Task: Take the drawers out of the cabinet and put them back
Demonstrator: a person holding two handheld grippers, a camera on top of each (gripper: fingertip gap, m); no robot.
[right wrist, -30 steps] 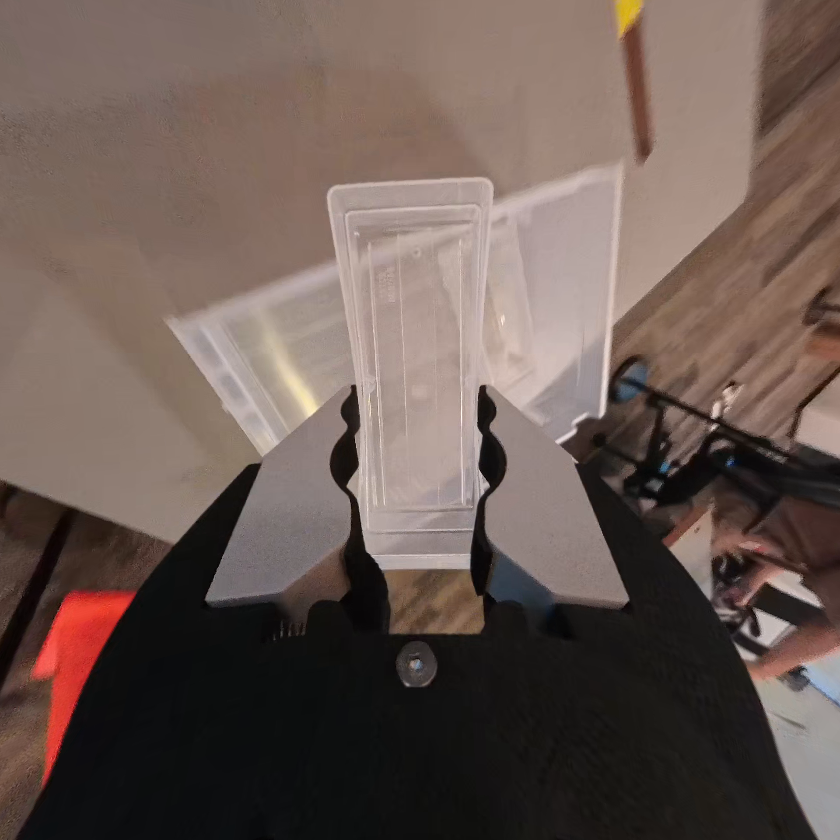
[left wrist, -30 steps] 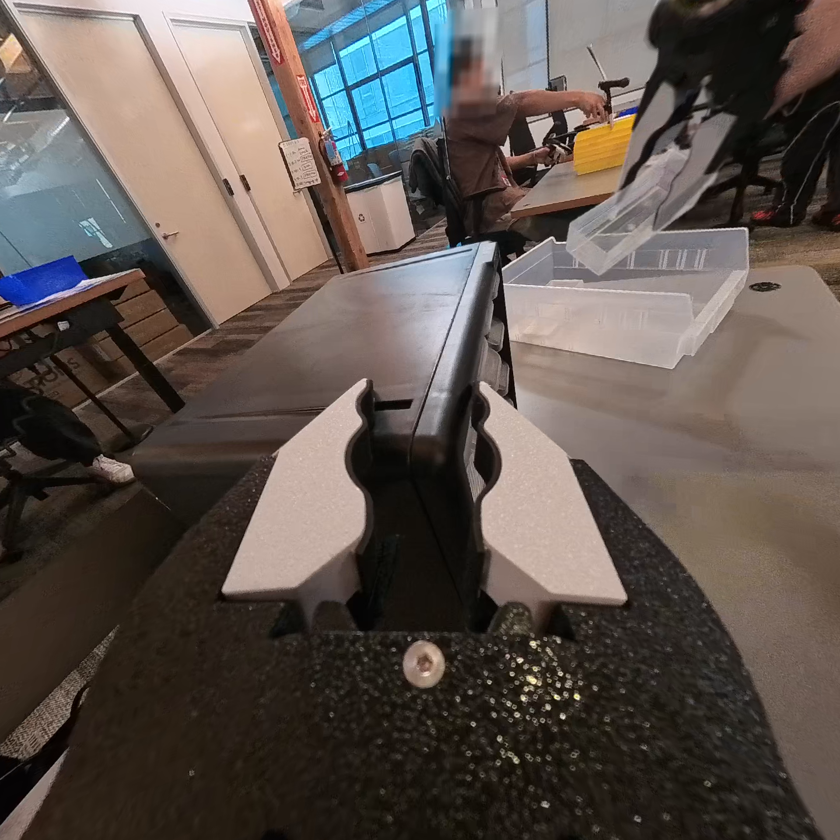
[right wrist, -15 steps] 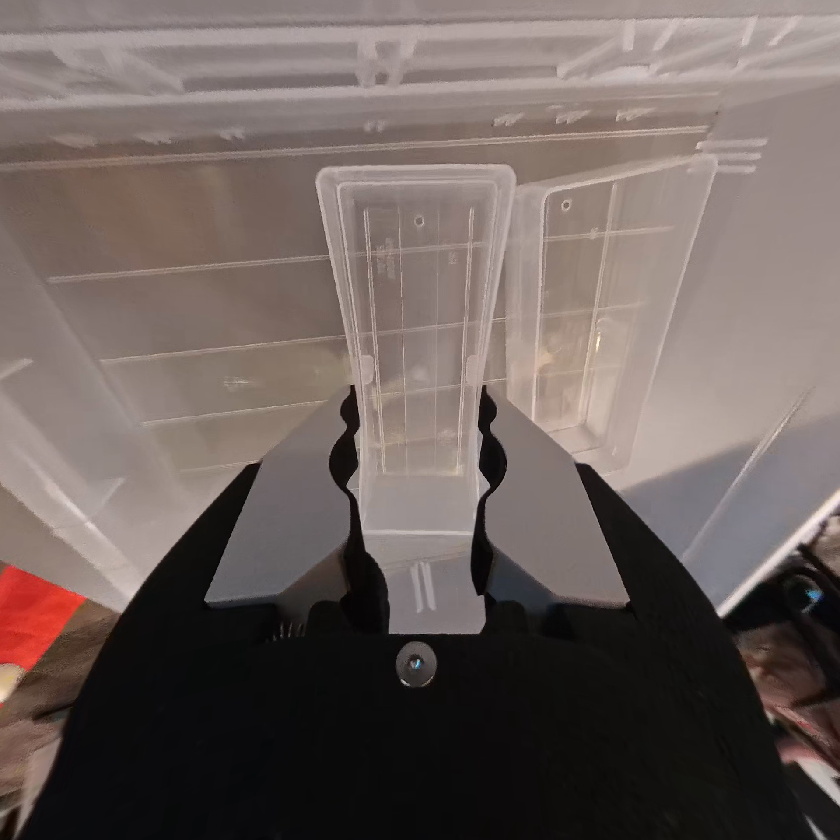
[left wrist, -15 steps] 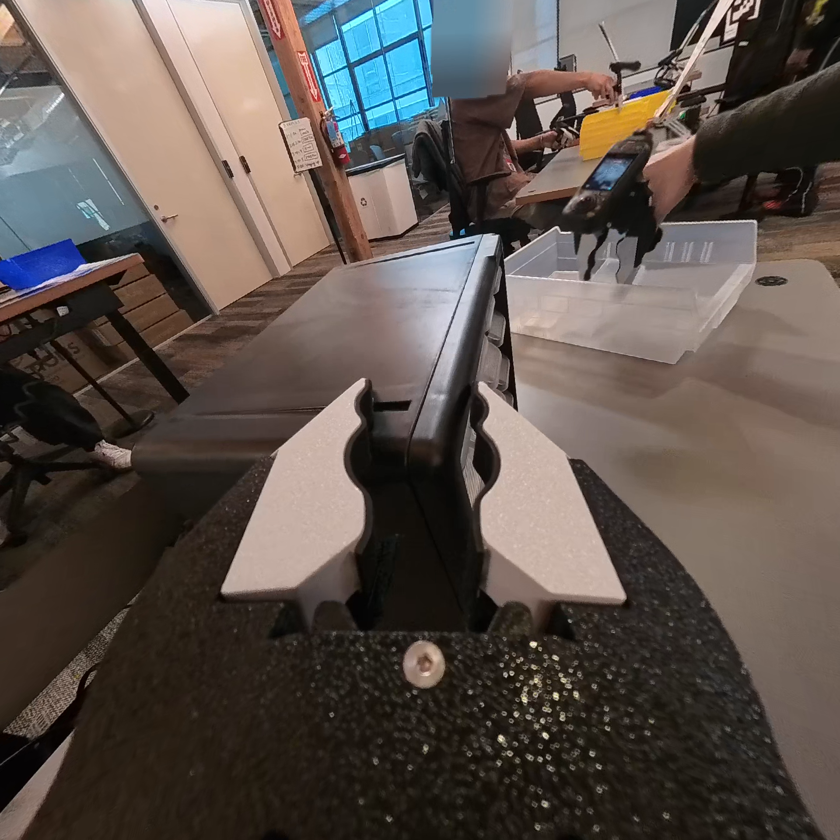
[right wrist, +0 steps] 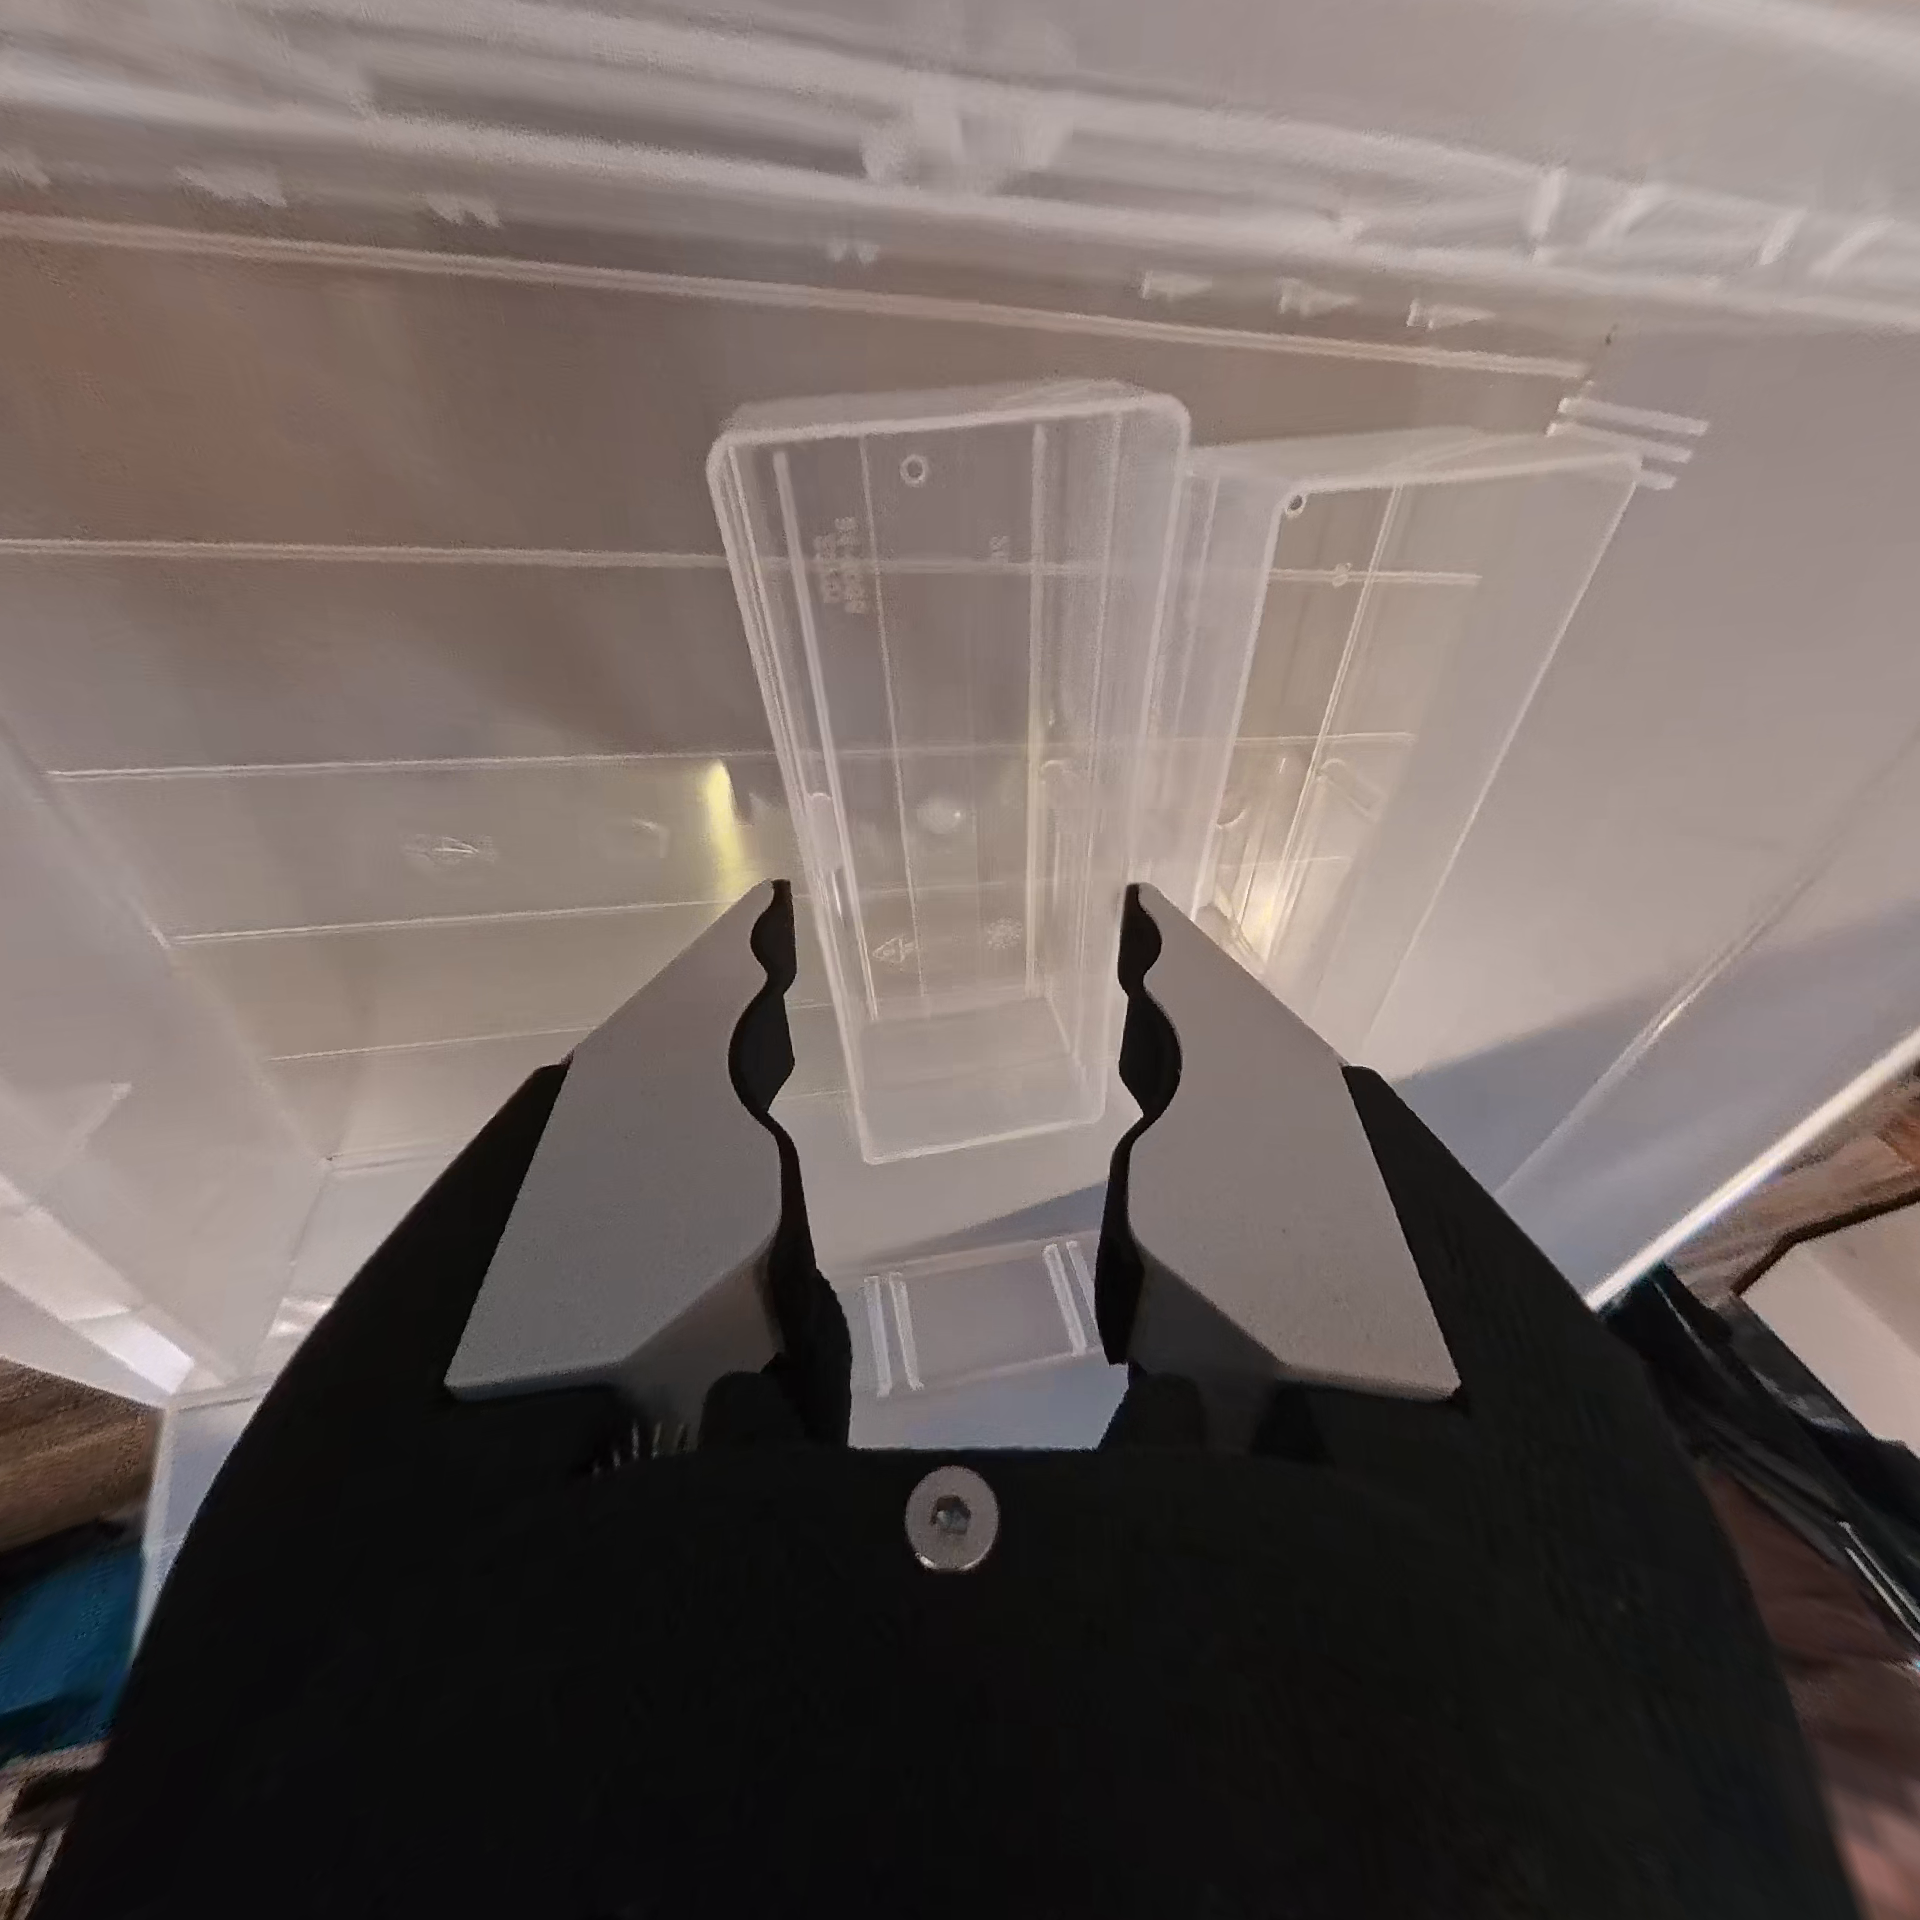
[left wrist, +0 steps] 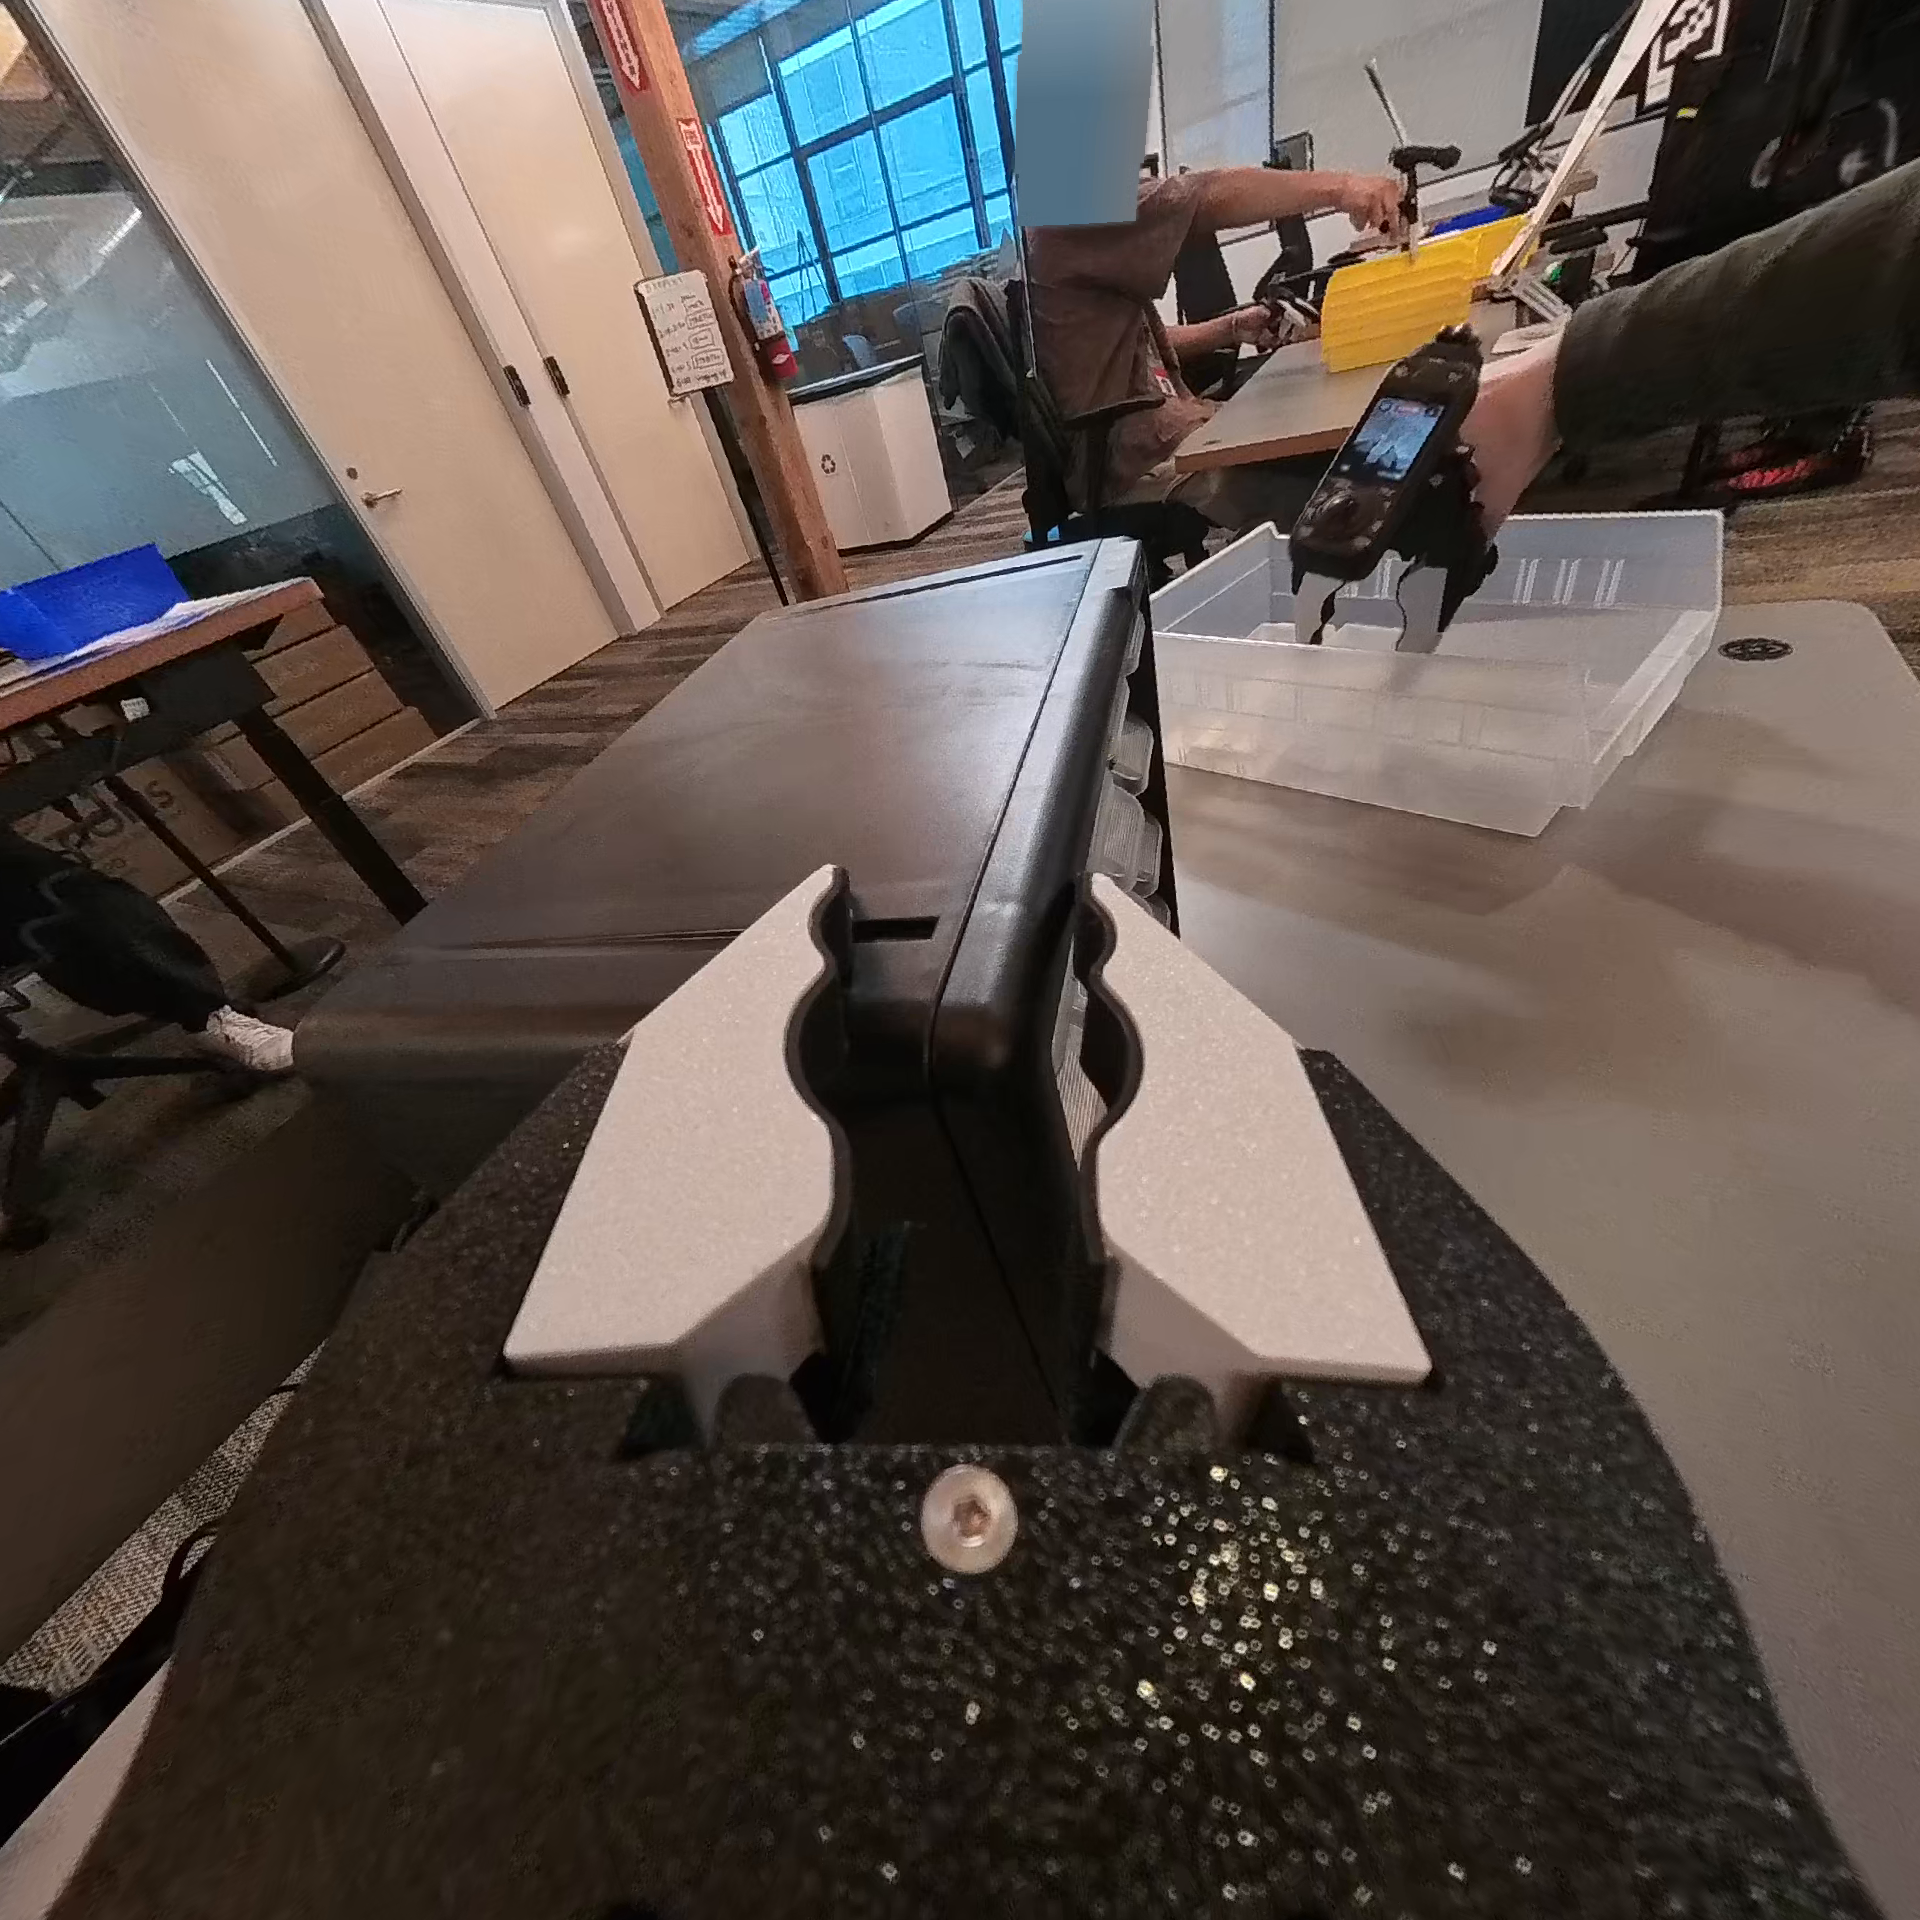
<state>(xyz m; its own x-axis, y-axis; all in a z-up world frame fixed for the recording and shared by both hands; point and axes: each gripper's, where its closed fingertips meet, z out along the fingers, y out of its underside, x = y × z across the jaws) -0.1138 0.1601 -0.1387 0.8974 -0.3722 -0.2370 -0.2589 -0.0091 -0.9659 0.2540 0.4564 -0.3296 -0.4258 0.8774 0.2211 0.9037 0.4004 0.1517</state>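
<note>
Left wrist view: my left gripper (left wrist: 961,1049) straddles the top front edge of the black cabinet (left wrist: 790,748), one grey finger on the cabinet's top surface side and the other against its drawer face, the jaws closed onto that edge so that the cabinet is held fast. The cabinet stands on a grey table (left wrist: 1558,1039), and the clear fronts of several small drawers still seated in it (left wrist: 1127,810) show along its right face. Beyond the cabinet, on the same table, lies a large clear plastic bin (left wrist: 1507,727); my right gripper (left wrist: 1366,623), held in my right hand (left wrist: 1507,426), reaches down into this bin from above, its finger tips inside the bin's walls. Right wrist view: my right gripper (right wrist: 956,1039) is spread wide, and its two grey fingers (right wrist: 644,1143) touch nothing. Between and just beyond the finger tips a small clear drawer (right wrist: 956,748) lies on the floor of the bin (right wrist: 364,623), open side up, apart from both fingers. A second clear drawer (right wrist: 1382,727) lies just beside it on the right, the two nearly parallel and close together; I cannot tell whether their walls touch. In the background of the left wrist view a seated person (left wrist: 1101,343) works at another table that carries yellow bins (left wrist: 1403,312).
</note>
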